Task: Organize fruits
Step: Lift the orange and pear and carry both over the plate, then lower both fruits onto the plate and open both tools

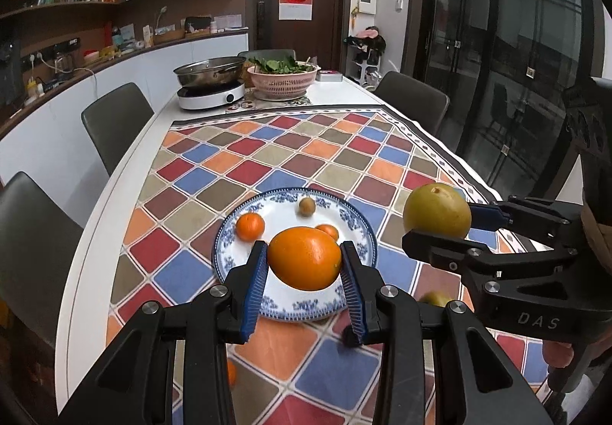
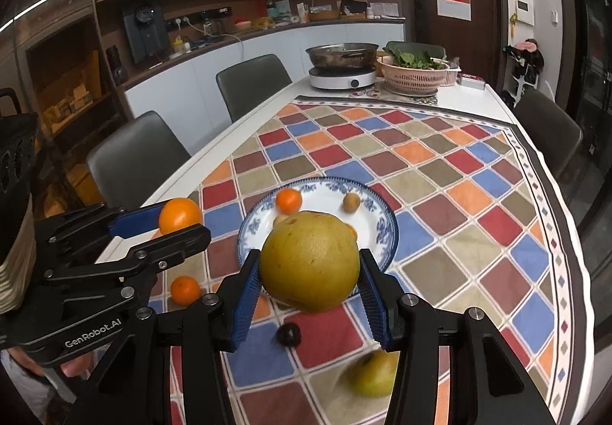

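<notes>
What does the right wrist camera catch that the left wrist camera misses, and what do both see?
Only the right view shows a small dark fruit on the cloth, a whole tangerine left of the plate, and a second greenish fruit near the bottom.

Only the left view shows the black glass cabinet on the right.

Both show the blue-rimmed plate, the left tool gripping an orange, the right tool gripping a big yellow-green fruit, plus the pan and the pink basket.

Green fruit (image 2: pixel 373 373) blurred behind right jaws, small orange (image 1: pixel 231 373) mostly hidden behind left jaws
</notes>
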### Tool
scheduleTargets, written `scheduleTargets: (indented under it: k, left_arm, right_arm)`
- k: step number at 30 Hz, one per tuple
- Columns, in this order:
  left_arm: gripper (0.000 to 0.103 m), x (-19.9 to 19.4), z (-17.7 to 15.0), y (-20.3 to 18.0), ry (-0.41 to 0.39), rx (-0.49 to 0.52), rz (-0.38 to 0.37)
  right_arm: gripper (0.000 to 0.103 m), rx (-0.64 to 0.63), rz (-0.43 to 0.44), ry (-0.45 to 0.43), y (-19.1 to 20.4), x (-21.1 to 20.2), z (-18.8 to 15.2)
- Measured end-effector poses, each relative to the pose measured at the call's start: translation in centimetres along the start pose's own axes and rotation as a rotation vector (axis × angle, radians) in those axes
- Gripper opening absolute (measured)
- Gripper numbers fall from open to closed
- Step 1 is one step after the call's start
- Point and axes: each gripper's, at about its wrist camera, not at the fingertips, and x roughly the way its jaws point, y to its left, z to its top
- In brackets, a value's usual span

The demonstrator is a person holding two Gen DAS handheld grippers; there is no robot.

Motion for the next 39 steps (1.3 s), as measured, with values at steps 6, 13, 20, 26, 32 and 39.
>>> scheduleTargets:
  k: [6,13,20,26,32,39]
  left_arm:
    - [0.037,1.3,1.8,0.5,0.001,0.005,-0.006]
    - [0.038,4.1,3.8,1.4,0.017,0.026,-0.023]
    - [0.037,8.3,5.6,2.7,0.076,0.031,-0.038]
    - [0.037,12.4,6.5,4.2,0.150,-0.008,-0.047]
    - [0.037,16.6,6.6,5.0,0.254,-0.048,-0.055]
    - [0.037,20.1,6.0,5.7,0.340,-0.094,-0.055]
  right_arm:
    - [0.050,-0.005,0.001,0.020,-0.7,0.9,2.0]
    - [0.050,-0.025,-0.004,0.052,-1.9,3.1,4.4]
    - [0.050,-0.043,-0.006,0.105,-3.2,6.7,6.2]
    - [0.050,-0.022,-0.014,0.183,-4.4,10.5,6.9]
    - [0.050,-0.004,-0.008,0.273,-5.3,14.3,6.9]
    - [0.050,0.010,-0.024,0.360,-6.3,18.3,5.9]
